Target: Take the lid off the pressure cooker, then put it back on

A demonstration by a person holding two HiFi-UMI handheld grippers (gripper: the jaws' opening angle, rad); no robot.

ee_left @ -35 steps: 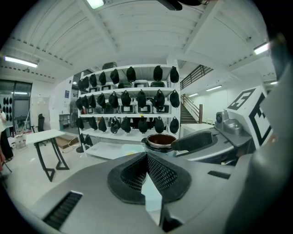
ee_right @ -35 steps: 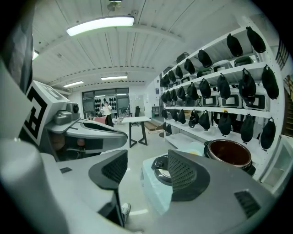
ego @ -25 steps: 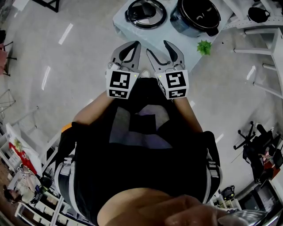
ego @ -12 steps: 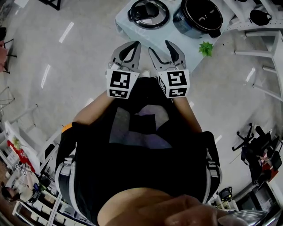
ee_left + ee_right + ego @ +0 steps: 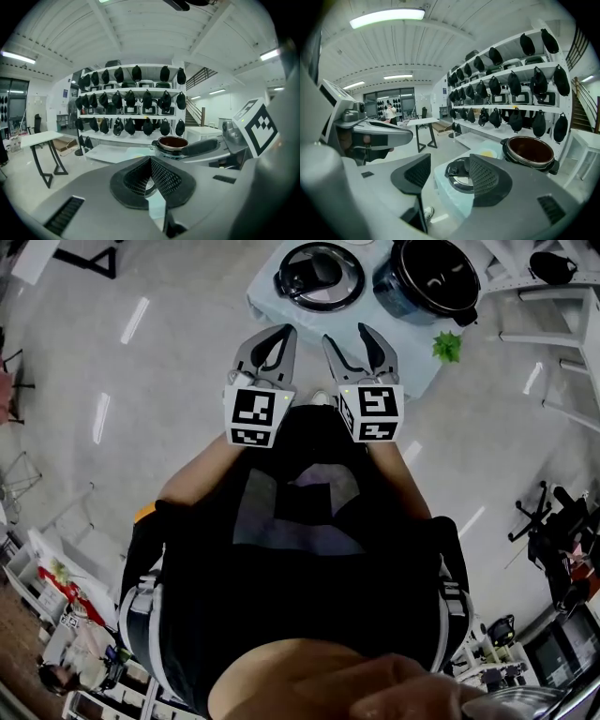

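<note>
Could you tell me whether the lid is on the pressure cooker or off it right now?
Off. The lid lies flat on the table beside the cooker, whose dark inside is open to view.

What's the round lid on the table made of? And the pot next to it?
The lid looks like shiny metal: its rim gleams. Its black top looks plastic. The pot has a dark glossy shell, perhaps painted metal; its inside looks smooth brown, maybe coated.

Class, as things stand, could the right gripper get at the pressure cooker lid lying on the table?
Probably yes: the right gripper has open, empty jaws pointing toward the lid, which lies bare on the table with nothing between.
</note>
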